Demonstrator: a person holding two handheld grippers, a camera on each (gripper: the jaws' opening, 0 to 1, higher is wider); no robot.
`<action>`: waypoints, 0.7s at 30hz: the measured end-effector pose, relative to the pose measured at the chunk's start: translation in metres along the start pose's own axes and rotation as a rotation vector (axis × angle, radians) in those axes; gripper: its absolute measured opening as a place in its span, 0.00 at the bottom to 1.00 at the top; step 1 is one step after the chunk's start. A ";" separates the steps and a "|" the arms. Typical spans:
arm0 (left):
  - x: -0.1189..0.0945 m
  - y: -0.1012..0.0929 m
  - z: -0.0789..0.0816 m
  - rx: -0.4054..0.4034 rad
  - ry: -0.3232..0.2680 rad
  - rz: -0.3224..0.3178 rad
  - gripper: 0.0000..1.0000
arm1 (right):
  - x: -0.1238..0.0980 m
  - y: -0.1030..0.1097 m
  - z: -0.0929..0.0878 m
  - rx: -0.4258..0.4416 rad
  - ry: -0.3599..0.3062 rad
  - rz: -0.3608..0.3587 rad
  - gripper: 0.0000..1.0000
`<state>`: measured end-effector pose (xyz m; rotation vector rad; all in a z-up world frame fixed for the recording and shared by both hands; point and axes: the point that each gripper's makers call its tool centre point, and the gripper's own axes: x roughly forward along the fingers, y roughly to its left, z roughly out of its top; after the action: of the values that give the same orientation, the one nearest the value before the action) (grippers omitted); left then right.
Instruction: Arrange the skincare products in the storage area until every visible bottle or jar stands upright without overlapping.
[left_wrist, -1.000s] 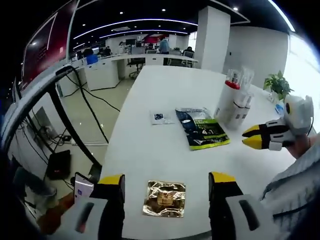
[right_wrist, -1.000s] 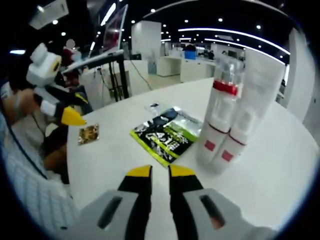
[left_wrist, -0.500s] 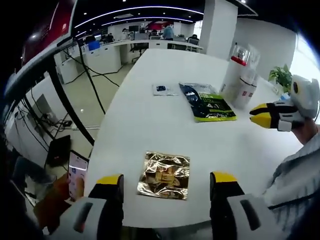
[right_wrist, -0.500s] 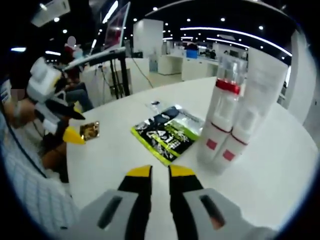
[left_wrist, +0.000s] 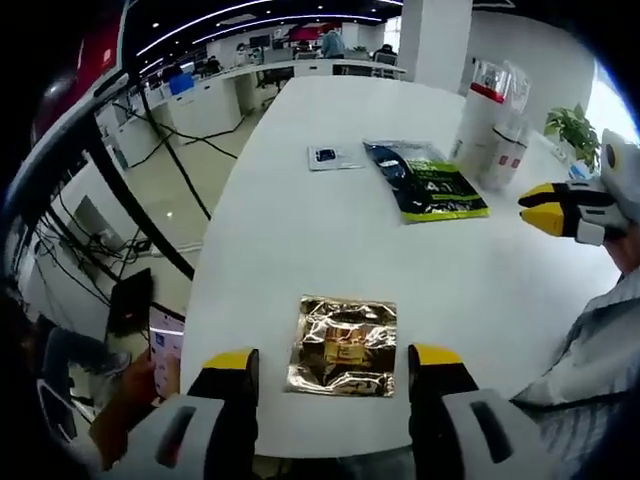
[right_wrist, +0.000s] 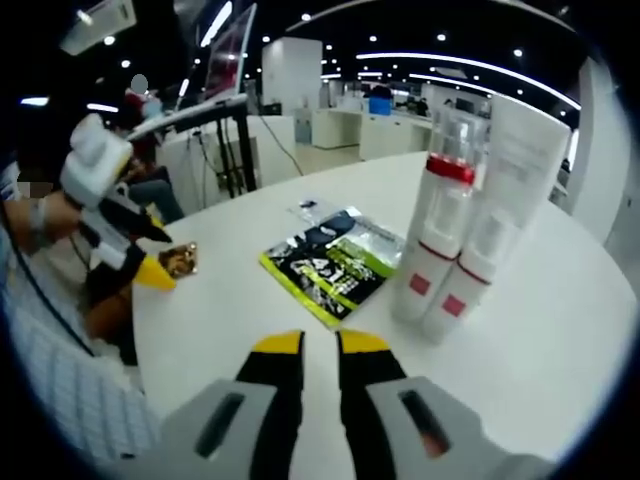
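- Left gripper (left_wrist: 332, 362), jaws wide apart at the frame's bottom, straddles the gold sachet (left_wrist: 343, 346), likely to grab it.
- Right gripper (right_wrist: 320, 345), jaws together, empty, faces the upright bottles (right_wrist: 455, 235) at right.

On the table (left_wrist: 300, 240), we find a foil sachet (left_wrist: 343, 345) lying flat just ahead of the left gripper (left_wrist: 333, 362), between its two jaws, with a printed pouch (left_wrist: 426, 180) farther ahead to the right and a small sachet (left_wrist: 329, 157) to that pouch's left. Ahead and to the right of the right gripper (right_wrist: 320, 343) we see a packaged bottle set (right_wrist: 468, 215) standing upright just right of the printed pouch (right_wrist: 330, 262). The foil sachet (right_wrist: 179, 261) lies far off to its left, beside the left gripper (right_wrist: 140, 268).
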<state>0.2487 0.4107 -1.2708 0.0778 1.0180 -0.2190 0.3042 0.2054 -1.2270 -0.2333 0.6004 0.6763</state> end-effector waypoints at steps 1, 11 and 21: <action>0.000 0.000 0.001 0.004 -0.001 0.001 0.61 | 0.000 0.001 0.000 -0.002 0.002 0.001 0.11; 0.001 0.000 0.000 0.012 0.095 0.000 0.60 | -0.001 0.002 0.000 -0.009 0.004 0.005 0.11; 0.002 -0.004 0.002 0.063 0.182 -0.023 0.56 | -0.002 0.005 -0.003 -0.017 0.011 0.008 0.11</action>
<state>0.2505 0.4063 -1.2717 0.1449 1.1941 -0.2688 0.2985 0.2067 -1.2289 -0.2510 0.6066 0.6888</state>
